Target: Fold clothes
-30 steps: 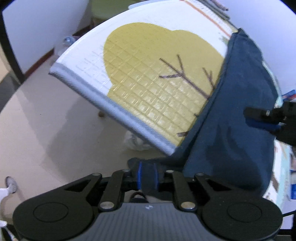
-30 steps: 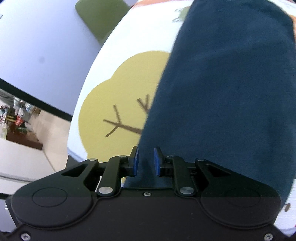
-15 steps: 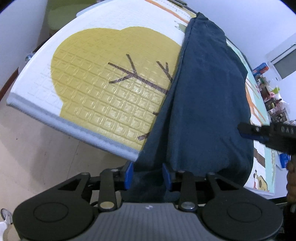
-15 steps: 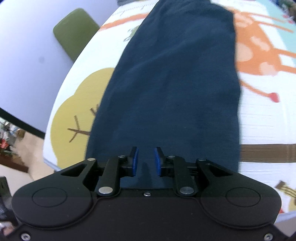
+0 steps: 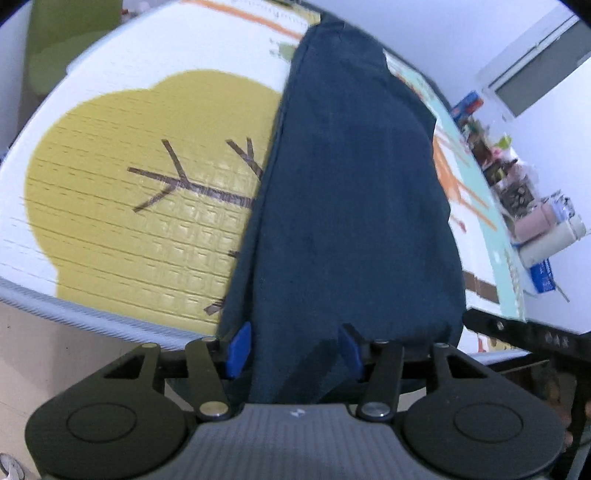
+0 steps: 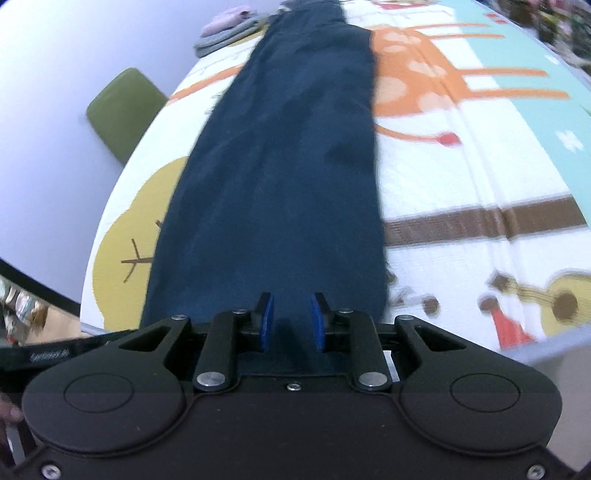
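A long dark blue garment (image 5: 347, 206) lies stretched out flat along the printed play mat (image 5: 147, 229), and its near end hangs over the mat's front edge. My left gripper (image 5: 293, 347) is open wide at that near end, with the cloth lying loose between its blue pads. In the right wrist view the garment (image 6: 280, 177) runs away to the far end of the mat (image 6: 461, 177). My right gripper (image 6: 291, 323) stands over the near hem, with its pads apart and cloth showing in the gap. The right gripper's black body (image 5: 517, 330) shows beside the left one.
A green chair (image 6: 125, 110) stands beyond the mat's left side. A pile of folded clothes (image 6: 229, 33) sits at the mat's far end. Cluttered boxes and bottles (image 5: 535, 218) line the wall on the right. Bare floor (image 5: 55, 350) lies below the mat's front edge.
My left gripper went from shut on the garment's corner to wide open. The garment, earlier pulled off the edge, now lies flat. Both grippers swung to face along it.
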The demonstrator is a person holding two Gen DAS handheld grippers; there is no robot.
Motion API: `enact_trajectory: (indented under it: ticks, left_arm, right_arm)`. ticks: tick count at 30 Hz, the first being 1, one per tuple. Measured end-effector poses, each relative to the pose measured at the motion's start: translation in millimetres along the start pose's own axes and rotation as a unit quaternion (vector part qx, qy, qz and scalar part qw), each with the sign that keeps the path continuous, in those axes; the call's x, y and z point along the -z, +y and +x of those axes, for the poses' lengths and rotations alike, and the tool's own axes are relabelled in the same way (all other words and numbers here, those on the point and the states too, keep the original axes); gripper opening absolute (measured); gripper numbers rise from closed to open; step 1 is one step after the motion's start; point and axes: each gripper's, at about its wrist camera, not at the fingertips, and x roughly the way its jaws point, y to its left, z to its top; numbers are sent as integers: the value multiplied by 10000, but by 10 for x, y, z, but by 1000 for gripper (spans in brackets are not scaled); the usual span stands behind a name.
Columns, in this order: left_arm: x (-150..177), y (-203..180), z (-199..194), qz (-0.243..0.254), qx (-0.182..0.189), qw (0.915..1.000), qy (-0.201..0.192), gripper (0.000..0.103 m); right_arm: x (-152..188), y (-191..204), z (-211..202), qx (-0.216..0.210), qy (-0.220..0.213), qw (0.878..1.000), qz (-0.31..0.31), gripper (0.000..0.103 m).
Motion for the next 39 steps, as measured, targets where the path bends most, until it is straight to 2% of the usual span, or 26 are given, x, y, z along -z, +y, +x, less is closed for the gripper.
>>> enact_trajectory:
  ticks: [2, 7, 10, 13, 18, 24, 30, 31, 32, 35, 37, 39]
  left_arm:
    - [-24, -10, 41, 103, -158, 9998, 26, 54]
    - [-91, -20, 159, -24, -236, 9995, 193, 49]
    - [-112, -49, 214, 17, -477, 9987, 174, 38]
    - [-112, -89, 255, 39, -768, 9968, 196, 28]
    - [-140, -158, 290, 63, -1106, 9936, 241, 19]
    - [-159, -254, 311, 163, -1395, 9897, 267, 18]
    - [-147, -288, 337, 173, -1521, 9879, 247, 18]
    - [-151, -288, 336, 179, -1528, 9878, 253, 18]
    - [-157, -286, 332, 183, -1529, 9877, 260, 18]
    - [-178, -312, 280, 257, -1557, 9871, 264, 17]
    - [-193, -333, 236, 325, -1585, 9865, 262, 11]
    - [-215, -370, 171, 444, -1600, 9859, 221, 9]
  right_arm:
    - [84, -77, -71, 15, -70, 9999, 98, 21]
    - [270, -262, -101, 111, -99, 9997, 213, 25]
    - [377, -372, -95, 179, -91, 9995, 260, 29]
    - [448, -442, -78, 155, -82, 9995, 259, 29]
    - [485, -456, -31, -39, -127, 9999, 98, 33]
    - [556, -472, 81, -300, -77, 9995, 19, 33]
    - [571, -439, 174, -471, -240, 9985, -125, 33]
    - [570, -421, 172, -476, -257, 9984, -158, 28]
    - [570, -403, 169, -478, -274, 9983, -192, 18]
    - [569, -350, 160, -484, -325, 9979, -295, 9]
    - [583, -347, 61, -536, -362, 9975, -274, 5]
    - [599, -342, -80, -631, -387, 9969, -251, 5]
